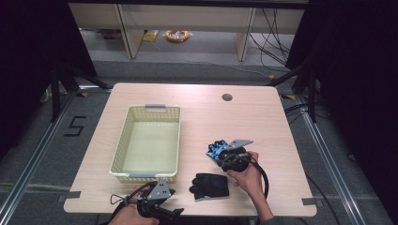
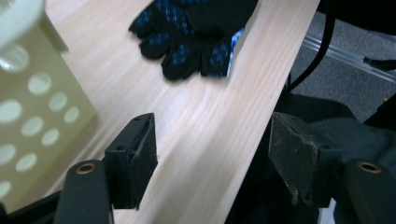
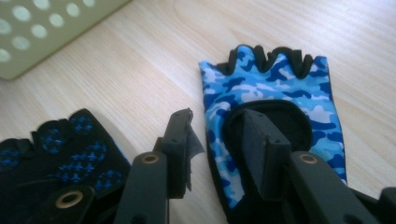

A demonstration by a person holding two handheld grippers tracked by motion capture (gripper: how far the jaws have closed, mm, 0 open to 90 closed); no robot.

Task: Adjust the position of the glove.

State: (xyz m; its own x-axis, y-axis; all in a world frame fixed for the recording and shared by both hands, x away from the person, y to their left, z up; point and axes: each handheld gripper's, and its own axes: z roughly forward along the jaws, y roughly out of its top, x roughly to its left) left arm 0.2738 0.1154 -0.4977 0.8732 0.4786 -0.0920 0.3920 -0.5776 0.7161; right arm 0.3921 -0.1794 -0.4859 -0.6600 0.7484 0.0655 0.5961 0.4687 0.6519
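You are looking at a blue camouflage glove [image 3: 275, 88], a black glove with blue dots [image 2: 194, 35], and a pale yellow basket [image 1: 123, 145].

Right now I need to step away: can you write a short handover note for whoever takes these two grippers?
Left gripper: open, holding nothing, at the table's near edge by the basket.
Right gripper: part open over the blue camouflage glove; no grip visible.
Black dotted glove: flat on the table, near edge.
Done: nothing in the basket.
Left: probably both gloves go in.
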